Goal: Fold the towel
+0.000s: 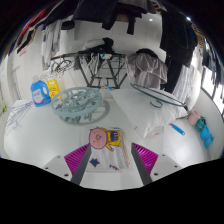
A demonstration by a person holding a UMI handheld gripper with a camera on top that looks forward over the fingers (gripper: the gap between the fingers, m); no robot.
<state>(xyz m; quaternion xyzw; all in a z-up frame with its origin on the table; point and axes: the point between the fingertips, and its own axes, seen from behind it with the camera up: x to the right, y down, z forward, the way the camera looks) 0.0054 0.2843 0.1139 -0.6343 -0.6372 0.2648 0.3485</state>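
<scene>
The towel, yellow-edged with a pink cartoon print, lies flat on the white table at lower centre of the frame, just ahead of the gripper and between its spread, empty fingers. Left of centre sits a pale round plate; blue packets lie at far left, a wire rack above centre.

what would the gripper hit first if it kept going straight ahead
Most likely the small pink and yellow towel lying on the white table just ahead of the open gripper; depth is hard to judge.
</scene>
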